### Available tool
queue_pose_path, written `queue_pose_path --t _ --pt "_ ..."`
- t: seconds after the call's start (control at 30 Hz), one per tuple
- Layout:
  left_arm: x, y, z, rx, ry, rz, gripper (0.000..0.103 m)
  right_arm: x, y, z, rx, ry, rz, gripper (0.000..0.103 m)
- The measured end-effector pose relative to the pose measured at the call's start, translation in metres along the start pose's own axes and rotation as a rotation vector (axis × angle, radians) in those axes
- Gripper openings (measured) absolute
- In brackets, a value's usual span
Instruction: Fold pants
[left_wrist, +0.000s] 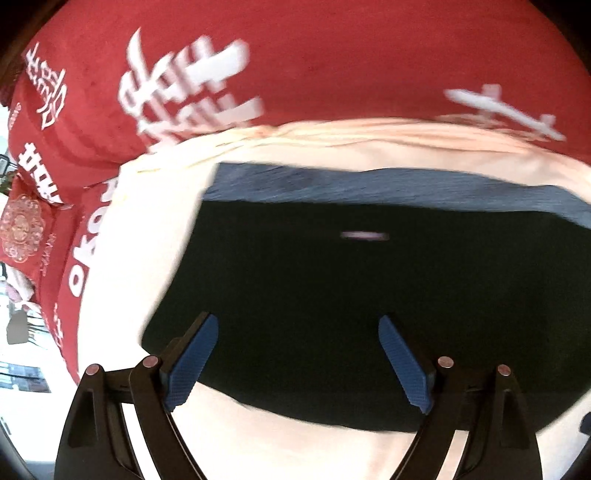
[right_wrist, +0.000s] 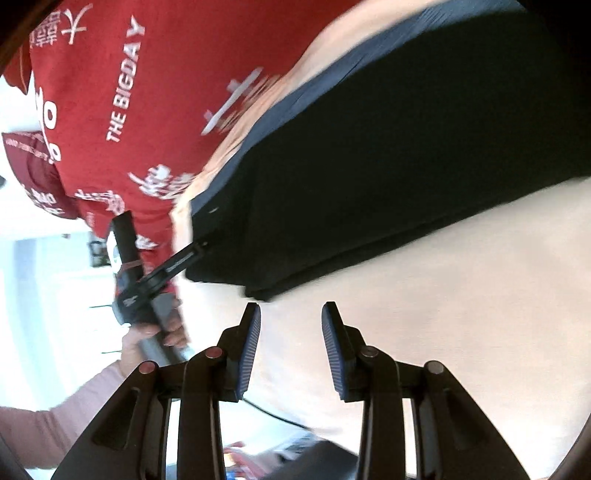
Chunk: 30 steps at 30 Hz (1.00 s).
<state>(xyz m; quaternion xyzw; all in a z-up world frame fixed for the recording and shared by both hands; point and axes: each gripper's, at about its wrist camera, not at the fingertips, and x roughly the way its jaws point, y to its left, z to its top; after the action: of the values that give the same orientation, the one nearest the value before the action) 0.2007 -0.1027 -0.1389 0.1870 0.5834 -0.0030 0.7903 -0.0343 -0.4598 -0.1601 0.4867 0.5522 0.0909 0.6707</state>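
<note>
The left gripper (left_wrist: 297, 356) is held wide open over the near part of the pants (left_wrist: 369, 288), nothing being gripped between its 2 blue pads. The black pants are laid folded flat on a pale sheet (left_wrist: 122, 236), with a red printed blanket (left_wrist: 295, 44) beyond. The right gripper (right_wrist: 291, 345) is held partly open and empty, just short of the pants' near corner.
</note>
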Motion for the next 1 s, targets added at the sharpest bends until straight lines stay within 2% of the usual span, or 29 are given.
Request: queue_pose_path --t 0.07,0.1,0.2,0.4,0.53,0.57,0.6,0.7,0.8,0.9,0.93,0.97,1.0 --pt "0.023 0.025 -0.002 -0.004 0.017 0.001 0.092 0.041 0.011 0.007 0.020 -0.001 0.019 0.038" --pt "0.030 0.036 -0.003 -0.018 0.013 -0.044 0.103 0.056 0.015 0.007 0.042 -0.002 0.033 0.038" --pt "0.040 0.052 -0.004 -0.035 0.023 -0.139 0.103 0.086 0.020 0.007 0.088 -0.017 0.064 0.038" --pt "0.049 0.062 -0.006 -0.027 0.003 -0.209 0.103 0.102 0.021 0.009 0.138 -0.043 0.043 0.038" --pt "0.049 0.065 -0.008 -0.027 0.016 -0.219 0.103 0.107 0.022 0.018 0.202 -0.059 0.036 0.035" --pt "0.049 0.066 -0.008 -0.025 0.016 -0.227 0.103 0.108 0.024 0.021 0.204 -0.067 0.020 0.014" --pt "0.049 0.065 -0.009 -0.022 0.013 -0.230 0.103 0.105 0.029 0.025 0.189 -0.080 -0.019 0.012" --pt "0.051 0.066 -0.011 -0.009 -0.003 -0.227 0.103 0.096 0.051 0.023 0.093 -0.105 -0.073 0.010" --pt "0.046 0.064 -0.011 -0.006 0.012 -0.202 0.103 0.104 0.041 0.010 0.076 -0.084 -0.172 0.009" --pt "0.035 0.067 -0.010 0.010 0.016 -0.145 0.103 0.103 0.027 0.004 0.138 -0.092 -0.140 0.009" --pt "0.027 0.064 -0.009 0.010 0.011 -0.146 0.103 0.099 0.027 0.003 0.133 -0.086 -0.157 0.010" --pt "0.019 0.062 -0.011 0.008 0.001 -0.153 0.103 0.094 0.029 0.003 0.120 -0.073 -0.182 0.017" --pt "0.008 0.058 -0.012 0.014 -0.014 -0.158 0.103 0.088 0.031 0.004 0.108 -0.053 -0.211 0.019"
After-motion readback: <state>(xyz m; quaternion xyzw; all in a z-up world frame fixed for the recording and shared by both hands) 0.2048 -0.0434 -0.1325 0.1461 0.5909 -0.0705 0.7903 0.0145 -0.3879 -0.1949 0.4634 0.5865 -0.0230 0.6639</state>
